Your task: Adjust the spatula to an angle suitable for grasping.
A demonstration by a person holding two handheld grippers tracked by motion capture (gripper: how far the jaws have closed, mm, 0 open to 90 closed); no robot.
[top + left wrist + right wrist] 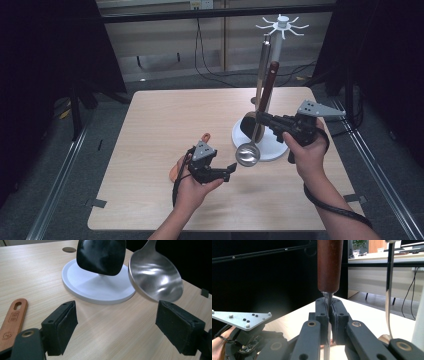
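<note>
Worktop (165, 125), pale wood, carries white hanging rack (280, 30) on round base (272, 147). Steel ladle (248, 154) hangs beside it, bowl low over base edge, likely to swing into path. Black spatula with dark wooden handle (269, 85) hangs from rack; right tool (264, 119) clamped on thin metal neck just below handle. Spatula looks light, stiff; neck slick, so handle likely gives surer hold. Left tool (227, 170) gapes wide, holding nothing, near ladle bowl. Orange utensil handle (12, 320) lies flat beside left hand.
</note>
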